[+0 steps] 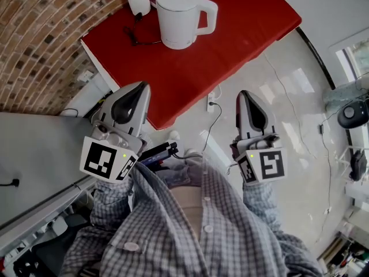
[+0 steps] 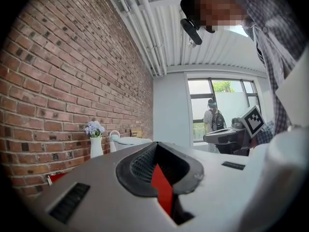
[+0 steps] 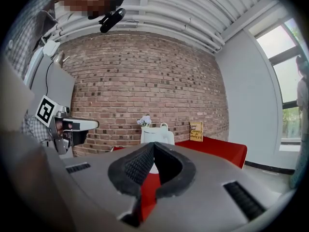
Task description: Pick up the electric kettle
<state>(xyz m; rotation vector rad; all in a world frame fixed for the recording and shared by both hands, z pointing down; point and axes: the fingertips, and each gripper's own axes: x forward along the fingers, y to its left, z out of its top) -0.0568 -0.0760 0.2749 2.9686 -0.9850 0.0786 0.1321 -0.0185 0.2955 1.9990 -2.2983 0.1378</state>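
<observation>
Not begun: kettle (image 1: 180, 17) untouched on table (image 1: 253, 33), well apart from left hand-held gripper (image 1: 140, 86) and right hand-held gripper (image 1: 244, 94), both seemingly clenched empty. Reach, grasp, lift remaining.

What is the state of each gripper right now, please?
Left gripper: closed, holding nothing.
Right gripper: closed, holding nothing.

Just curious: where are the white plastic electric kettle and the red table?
white plastic electric kettle (image 1: 180, 19), head view, on its body.
red table (image 1: 242, 45), head view, on its bare top.
</observation>
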